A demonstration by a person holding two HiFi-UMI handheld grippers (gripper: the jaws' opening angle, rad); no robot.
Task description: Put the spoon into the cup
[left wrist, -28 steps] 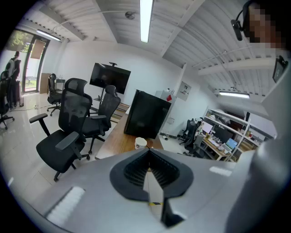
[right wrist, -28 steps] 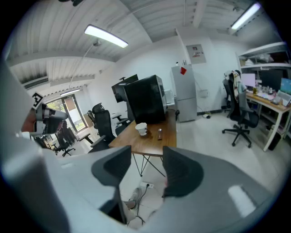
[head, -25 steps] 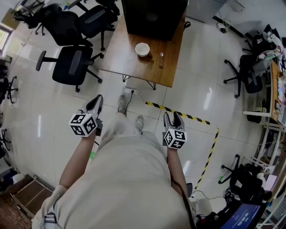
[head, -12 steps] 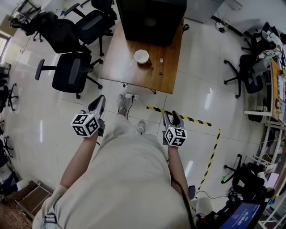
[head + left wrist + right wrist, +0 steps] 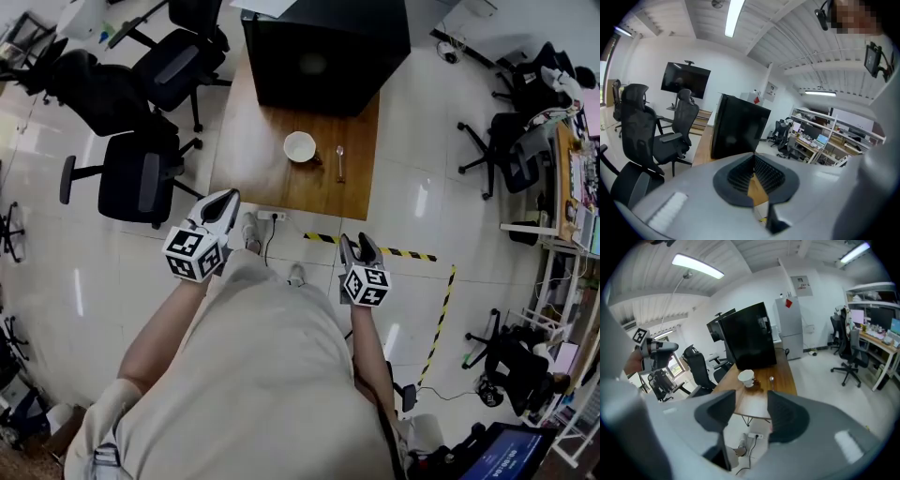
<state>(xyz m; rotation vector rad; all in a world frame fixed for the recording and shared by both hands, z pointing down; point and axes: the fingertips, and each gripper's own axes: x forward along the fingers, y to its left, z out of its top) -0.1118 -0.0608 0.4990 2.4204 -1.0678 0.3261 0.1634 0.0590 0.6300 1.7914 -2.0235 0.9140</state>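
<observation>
I'm standing well back from the wooden table [image 5: 248,141], nothing picked up yet. The spoon [image 5: 339,162] is lying on it just right of the cup [image 5: 300,147], its long axis running straight away from me. It's sitting almost dead ahead of the right gripper [image 5: 359,242], which is holding its jaws spread on nothing, so I'm reckoning that's the nearer one. The left gripper [image 5: 225,197] is pressing its jaws together, empty.

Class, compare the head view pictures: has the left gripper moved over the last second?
Yes. The left gripper has moved forward, towards the wooden table. In this view its tips now reach the table's near edge, where a stretch of floor separated them before.
</observation>
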